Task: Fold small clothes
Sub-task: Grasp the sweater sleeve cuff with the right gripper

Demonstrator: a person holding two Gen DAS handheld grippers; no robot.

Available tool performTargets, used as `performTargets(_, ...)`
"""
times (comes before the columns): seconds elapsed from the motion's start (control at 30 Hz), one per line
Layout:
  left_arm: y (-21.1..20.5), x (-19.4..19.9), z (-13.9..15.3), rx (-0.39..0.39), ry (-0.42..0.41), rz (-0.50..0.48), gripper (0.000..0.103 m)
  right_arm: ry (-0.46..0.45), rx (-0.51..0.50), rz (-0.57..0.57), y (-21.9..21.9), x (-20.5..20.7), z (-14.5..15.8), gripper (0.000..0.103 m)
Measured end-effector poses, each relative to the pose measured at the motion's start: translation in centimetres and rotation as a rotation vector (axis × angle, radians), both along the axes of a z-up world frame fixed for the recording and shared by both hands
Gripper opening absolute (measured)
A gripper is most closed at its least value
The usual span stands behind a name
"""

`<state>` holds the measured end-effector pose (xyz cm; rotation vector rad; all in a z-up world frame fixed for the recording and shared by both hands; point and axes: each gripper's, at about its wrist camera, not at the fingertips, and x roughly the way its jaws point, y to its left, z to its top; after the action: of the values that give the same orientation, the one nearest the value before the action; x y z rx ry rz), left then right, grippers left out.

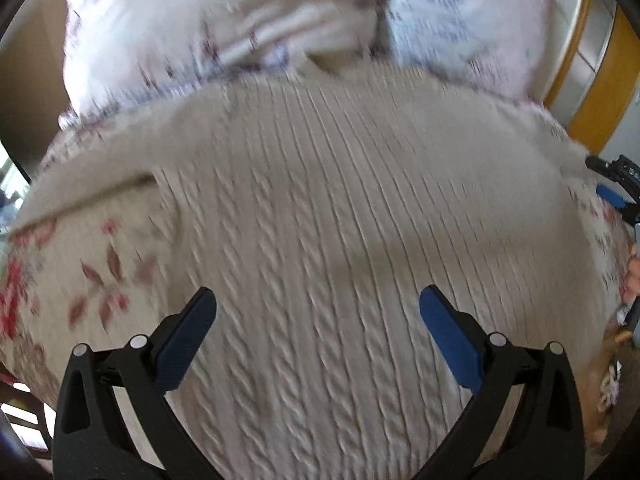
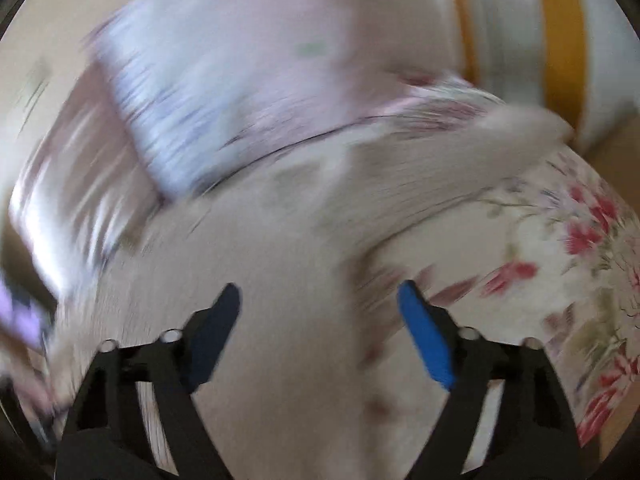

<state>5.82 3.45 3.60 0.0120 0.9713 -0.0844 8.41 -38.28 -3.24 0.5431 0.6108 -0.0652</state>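
Observation:
A cream cable-knit sweater point(image 1: 320, 208) lies spread flat on a flowered bedspread point(image 1: 92, 272). My left gripper point(image 1: 318, 300) hovers over the sweater's lower middle, its blue pads wide apart and nothing between them. In the blurred right wrist view the sweater point(image 2: 280, 280) fills the lower left, with one sleeve point(image 2: 460, 160) stretching up to the right. My right gripper point(image 2: 320, 300) stands open above the sweater's right edge with nothing in it. The right gripper point(image 1: 616, 188) also shows at the far right edge of the left wrist view.
Two pale patterned pillows point(image 1: 200, 32) point(image 1: 460, 20) lie beyond the sweater at the head of the bed. An orange-yellow wooden frame point(image 1: 600, 80) stands at the right. The flowered bedspread point(image 2: 560, 260) runs out to the right of the sweater.

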Motion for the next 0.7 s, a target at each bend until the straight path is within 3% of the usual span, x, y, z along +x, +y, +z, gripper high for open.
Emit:
performTargets(0.1,0.0,1.1,1.2,0.021,-0.086,-0.023,0.101,0.046,0.195,-0.096,-5.5,2.3,-1.5,0.059)
performTargets(0.17,-0.1,1.9,1.8,0.016,-0.13,-0.062,0.101,0.067,0.269,-0.162,-8.1,3.3,-2.6,0.052)
performTargets(0.2,-0.3,2.1,1.9,0.018,-0.14,-0.074,0.101,0.072,0.279,-0.185,-8.7,3.6,-2.9,0.046)
performTargets(0.37,-1.2,4.4,2.6,0.024,-0.145,-0.142,0.101,0.092,0.376,-0.295,-12.3,4.6,-4.9,0.037)
performTargets(0.5,-0.8,5.5,2.6,0.008,-0.154,-0.143,0.101,0.063,0.414,-0.34,-13.7,5.0,-5.2,0.036)
performTargets(0.7,1.0,7.7,2.2,-0.148,-0.083,-0.107,0.101,0.033,0.436,-0.421,-16.5,4.8,-5.5,0.024)
